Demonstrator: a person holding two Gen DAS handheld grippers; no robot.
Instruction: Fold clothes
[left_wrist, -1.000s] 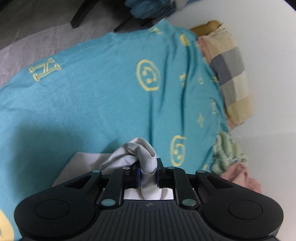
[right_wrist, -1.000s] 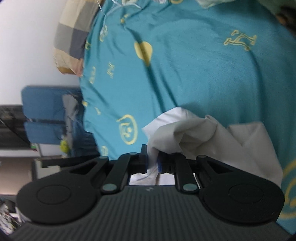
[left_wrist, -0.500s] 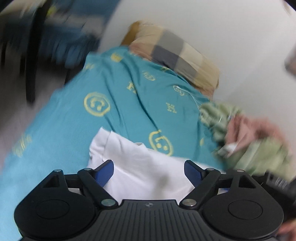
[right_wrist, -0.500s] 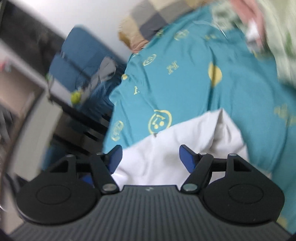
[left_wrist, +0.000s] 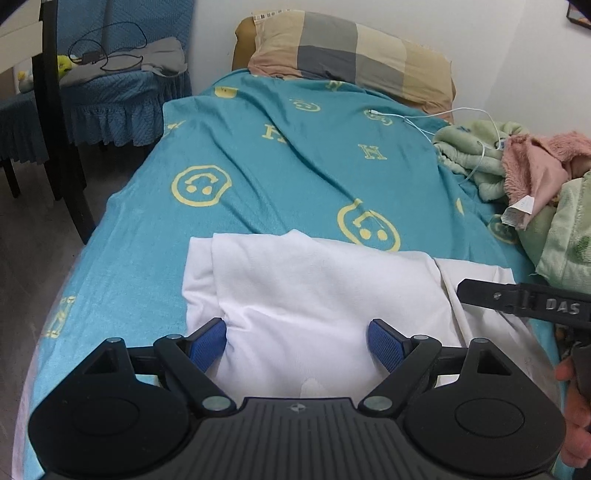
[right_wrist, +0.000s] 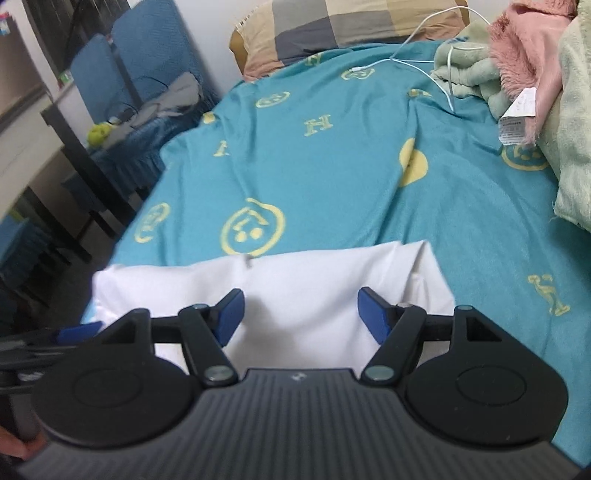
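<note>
Both hand-held grippers, left (left_wrist: 297, 341) and right (right_wrist: 298, 314), gape empty over folded white cotton garment (left_wrist: 317, 295); regrip edges evenly, smooth flat.

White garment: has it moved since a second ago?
Yes. The white garment, then bunched up in both grippers' jaws, now lies flat on the teal bedspread, released.

- One white garment (left_wrist: 317, 291), folded, on the bed.
- One teal bedspread (left_wrist: 280, 162).
- One checked pillow (left_wrist: 351, 51) at the head.
- Two grippers: left gripper (left_wrist: 297, 341), right gripper (right_wrist: 299, 314).
- One white cable (left_wrist: 439, 118).
- One heap of green and pink blankets (left_wrist: 517, 170) (perhaps two or three pieces; the folds hide the count).
- Two blue-covered chairs (right_wrist: 122, 74).
</note>
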